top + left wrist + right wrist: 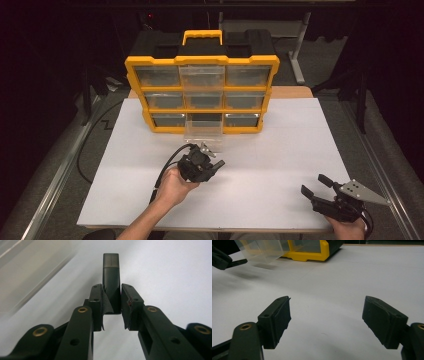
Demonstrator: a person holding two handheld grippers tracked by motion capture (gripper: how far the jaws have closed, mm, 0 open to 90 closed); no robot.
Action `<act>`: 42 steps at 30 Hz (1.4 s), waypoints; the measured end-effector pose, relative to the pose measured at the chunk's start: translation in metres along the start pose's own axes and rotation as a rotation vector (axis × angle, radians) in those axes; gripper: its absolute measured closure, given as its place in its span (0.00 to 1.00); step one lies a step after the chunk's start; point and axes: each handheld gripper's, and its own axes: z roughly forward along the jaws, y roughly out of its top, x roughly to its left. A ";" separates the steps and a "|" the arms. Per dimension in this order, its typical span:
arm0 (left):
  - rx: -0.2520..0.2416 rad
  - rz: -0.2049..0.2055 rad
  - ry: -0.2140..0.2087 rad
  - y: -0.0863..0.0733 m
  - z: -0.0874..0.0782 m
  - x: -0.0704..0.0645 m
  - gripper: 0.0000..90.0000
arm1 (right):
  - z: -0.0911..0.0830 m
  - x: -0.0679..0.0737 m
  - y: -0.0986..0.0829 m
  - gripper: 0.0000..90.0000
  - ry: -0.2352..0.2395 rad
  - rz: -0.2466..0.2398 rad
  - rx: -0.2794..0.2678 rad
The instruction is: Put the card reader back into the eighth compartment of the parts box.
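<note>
The left gripper [214,161] hangs over the middle of the white tabletop [280,150], just in front of the clear drawer [204,131] that stands pulled out from the bottom row of the yellow organizer [202,95] at the far edge. Its jaws are clamped on a small dark stick [111,282] — a slim rectangular piece with a paler, translucent cap at its far end — which juts out beyond the fingertips, above the white surface and clear of it. In the left gripper view the blurred clear wall of the drawer lies off to the upper left, apart from the stick. The right gripper [316,187] rests low near the near right corner of the tabletop, held in the person's right hand [347,227], its jaws spread wide with bare white surface between them — nothing in their grasp. From the right gripper view [327,320] the organizer's yellow base and the drawer sit well off at the far edge.
</note>
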 end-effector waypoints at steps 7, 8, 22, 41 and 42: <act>-0.035 0.012 -0.014 0.003 -0.013 -0.004 0.81 | 0.000 0.000 0.000 0.25 0.000 -0.002 0.000; -0.037 0.013 -0.016 0.004 -0.015 -0.004 0.81 | 0.000 0.000 0.000 0.25 0.000 -0.001 0.000; -0.082 0.012 -0.015 0.012 -0.033 0.001 0.81 | 0.000 0.000 0.000 0.25 0.001 -0.001 -0.003; -0.128 -0.037 0.010 0.023 -0.050 0.025 0.81 | 0.000 0.000 0.000 0.25 0.003 0.000 -0.001; -0.128 -0.037 0.010 0.023 -0.050 0.025 0.81 | 0.000 0.000 0.000 0.25 0.003 0.000 -0.001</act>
